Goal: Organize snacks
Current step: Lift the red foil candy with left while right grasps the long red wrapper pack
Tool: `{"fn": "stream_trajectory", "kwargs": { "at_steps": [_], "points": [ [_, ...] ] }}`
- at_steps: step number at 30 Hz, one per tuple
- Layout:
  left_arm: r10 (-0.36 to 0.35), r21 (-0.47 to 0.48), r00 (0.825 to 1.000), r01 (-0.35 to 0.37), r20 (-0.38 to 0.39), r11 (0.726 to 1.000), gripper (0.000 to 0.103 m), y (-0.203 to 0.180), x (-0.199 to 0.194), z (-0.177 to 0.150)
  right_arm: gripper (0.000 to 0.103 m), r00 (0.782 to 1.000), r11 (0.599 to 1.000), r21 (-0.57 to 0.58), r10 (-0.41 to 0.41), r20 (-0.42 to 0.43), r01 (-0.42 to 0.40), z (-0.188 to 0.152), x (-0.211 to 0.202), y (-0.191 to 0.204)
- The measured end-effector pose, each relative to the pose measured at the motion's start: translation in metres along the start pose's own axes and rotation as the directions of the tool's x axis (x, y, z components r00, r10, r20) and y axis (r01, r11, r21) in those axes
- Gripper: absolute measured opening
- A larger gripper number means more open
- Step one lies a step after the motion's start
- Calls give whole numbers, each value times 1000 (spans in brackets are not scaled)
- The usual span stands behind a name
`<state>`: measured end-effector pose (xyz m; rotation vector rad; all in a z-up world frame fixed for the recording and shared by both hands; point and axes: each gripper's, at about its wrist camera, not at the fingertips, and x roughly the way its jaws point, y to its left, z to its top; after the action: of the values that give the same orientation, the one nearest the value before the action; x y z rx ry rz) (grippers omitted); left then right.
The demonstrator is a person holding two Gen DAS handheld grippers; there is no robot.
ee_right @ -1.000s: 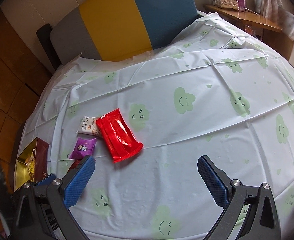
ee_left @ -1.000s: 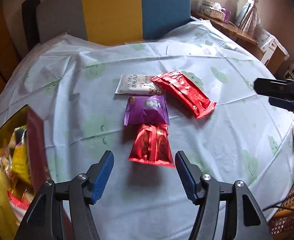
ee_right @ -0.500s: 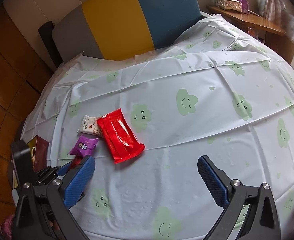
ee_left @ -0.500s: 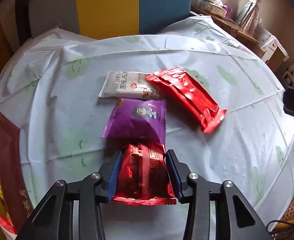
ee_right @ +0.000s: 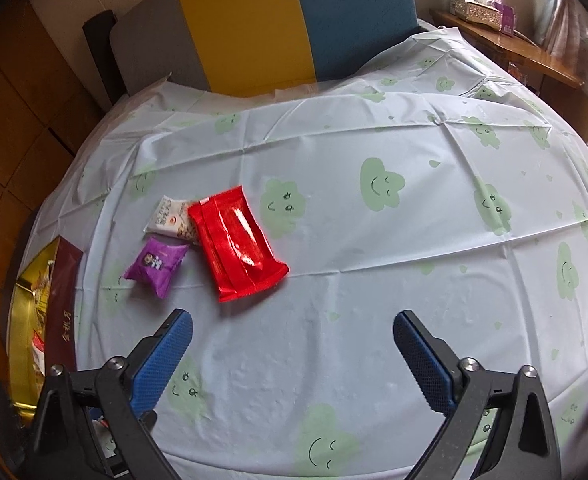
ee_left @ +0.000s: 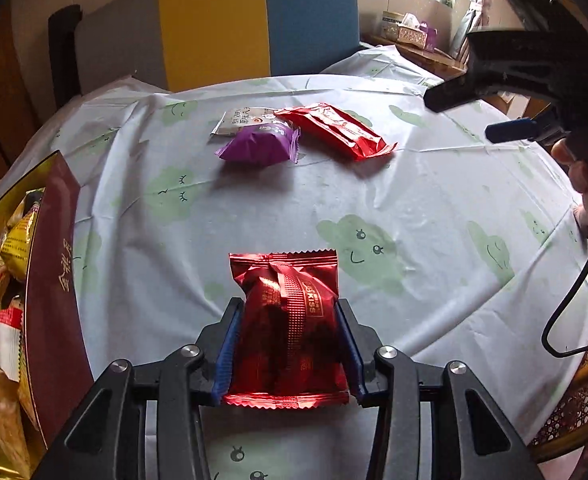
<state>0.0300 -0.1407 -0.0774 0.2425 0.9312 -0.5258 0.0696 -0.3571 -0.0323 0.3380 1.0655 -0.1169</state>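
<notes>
— On the counter (ee_right: 374,264), how many snacks are left to put away?

— Three, as far as I can see: a purple packet (ee_right: 155,266), a white packet (ee_right: 169,220) just behind it, and a long red packet (ee_right: 235,246) whose far end overlaps the white one. They lie in a loose cluster on the cloud-print tablecloth.

— And the fourth, the dark red foil one?

— That dark red packet (ee_left: 289,328) sits between the left tongs (ee_left: 287,348), whose blue pads press its two sides. It appears lifted clear of the cloth (its shadow falls apart from it), and it is well apart from the other three.

— Where is it meant to go?

— My guess is the gold-lined box (ee_left: 53,264) at the left edge of the counter. Several wrapped snacks already lie inside, yellow and white ones among them, so part of the sorting looks done. The held packet is near the box's maroon wall but not over the opening yet.

— What about the right tongs (ee_right: 291,354)?

— Spread wide with nothing between them, though their jaws have just been closing a little. They hang over bare cloth on the near side of the cluster, nearest the long red packet.

— So how far along?

— Past the start, I'd say: some snacks boxed, one in hand, three waiting.
</notes>
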Motion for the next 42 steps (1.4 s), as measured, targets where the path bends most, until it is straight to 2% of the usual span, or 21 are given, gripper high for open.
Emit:
{"fn": "stream_trajectory", "kwargs": {
  "at_steps": [4, 10, 20, 25, 26, 27, 28, 29, 31, 34, 38, 42],
  "points": [
    [-5, -2, 1000, 5, 18, 1000, 45, -1, 3, 1, 84, 999, 1000, -30, -12, -45, 10, -6, 13, 8],
    [-14, -7, 999, 14, 42, 1000, 45, 0, 4, -1, 84, 996, 994, -105, -14, -87, 5, -3, 29, 29],
    [-25, -25, 998, 27, 64, 999, 45, 2, 3, -4, 84, 994, 979, -193, -77, -78, 60, 49, 79, 58],
    [-27, -30, 997, 29, 72, 999, 45, 1, 2, -7, 83, 990, 968, -241, -97, -104, 69, 61, 103, 68],
    [-28, -31, 997, 30, 73, 999, 45, 1, 1, -7, 82, 988, 965, -249, -111, -110, 80, 61, 108, 68],
    [-29, -31, 997, 31, 75, 999, 45, 1, 1, -7, 67, 986, 964, -254, -112, -120, 78, 61, 111, 68],
    [-30, -31, 997, 32, 76, 999, 45, 2, 1, -7, 57, 989, 965, -254, -100, -111, 69, 61, 108, 68],
    [-31, -31, 997, 33, 77, 999, 45, 2, 0, -8, 50, 989, 962, -261, -106, -107, 74, 60, 105, 69],
    [-31, -33, 996, 33, 79, 999, 45, 1, 0, -8, 47, 985, 955, -286, -122, -123, 82, 53, 98, 70],
    [-31, -35, 996, 34, 82, 999, 45, 2, -1, -8, 47, 977, 943, -326, -134, -167, 74, 33, 88, 69],
    [-24, -31, 996, 27, 87, 999, 45, 0, -1, -9, 47, 972, 950, -311, -102, -211, 32, -1, 72, 60],
    [-10, -18, 997, 11, 74, 1000, 44, -2, -1, -6, 48, 980, 946, -322, -82, -184, 19, -23, 62, 56]
  ]
}}
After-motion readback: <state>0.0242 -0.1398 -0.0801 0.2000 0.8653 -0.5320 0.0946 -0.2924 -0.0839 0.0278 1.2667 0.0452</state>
